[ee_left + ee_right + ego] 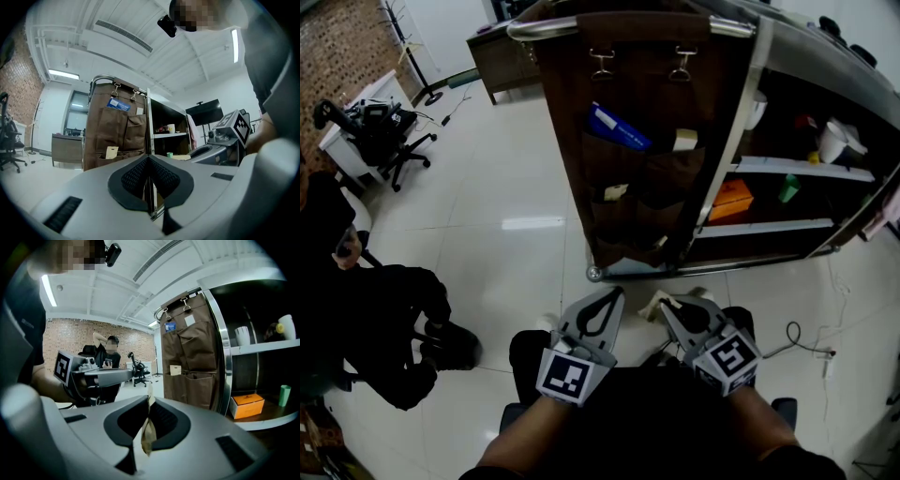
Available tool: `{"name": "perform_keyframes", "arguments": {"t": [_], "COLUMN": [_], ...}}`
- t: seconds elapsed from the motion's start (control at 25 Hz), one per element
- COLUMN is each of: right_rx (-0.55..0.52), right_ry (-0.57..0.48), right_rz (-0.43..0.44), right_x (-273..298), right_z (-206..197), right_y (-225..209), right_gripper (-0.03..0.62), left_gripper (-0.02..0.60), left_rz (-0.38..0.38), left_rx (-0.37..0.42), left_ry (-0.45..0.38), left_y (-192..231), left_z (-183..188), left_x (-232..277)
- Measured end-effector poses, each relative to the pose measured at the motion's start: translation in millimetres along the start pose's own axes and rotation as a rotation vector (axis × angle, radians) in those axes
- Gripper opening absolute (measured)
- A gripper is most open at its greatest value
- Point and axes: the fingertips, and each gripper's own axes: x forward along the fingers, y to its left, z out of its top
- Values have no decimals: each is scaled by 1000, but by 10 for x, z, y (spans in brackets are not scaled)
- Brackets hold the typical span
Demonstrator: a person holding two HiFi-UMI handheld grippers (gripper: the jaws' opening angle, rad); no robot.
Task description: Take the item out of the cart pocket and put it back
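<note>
Your right gripper (150, 401) is pinching a small tan paper packet (148, 437) edge-on between its pads, and the packet's end pokes out past the jaw tips. Your left gripper (149, 161) is pressed together with nothing in it. It sits just beside the right one, on its left, not touching. The brown pocket organiser (647, 141) hangs on the cart (733, 141) straight ahead of both grippers, well apart from the tips. The packet is out of the pockets. A blue item (617, 128) sits in an upper pocket. An orange box (731, 199) is on a shelf, ahead and right of your right gripper.
</note>
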Motion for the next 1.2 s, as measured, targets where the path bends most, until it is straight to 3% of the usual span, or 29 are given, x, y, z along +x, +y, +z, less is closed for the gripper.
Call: {"name": "perform_keyframes", "arguments": {"t": [0.56,1.2], "right_rx": [-54,-187], "right_ry": [-148,-332], "right_rz": [-71,-188], "right_x": [25,97], "right_z": [827,1844], "right_y": [-419,-883], "right_gripper": [28,26], "left_gripper": [0,0], "left_rz": [17,20], "left_rx": [-15,-22], "left_ry": [-5,2], "left_y": [72,113], "left_z": [3,-13], "left_x": [20,27]}}
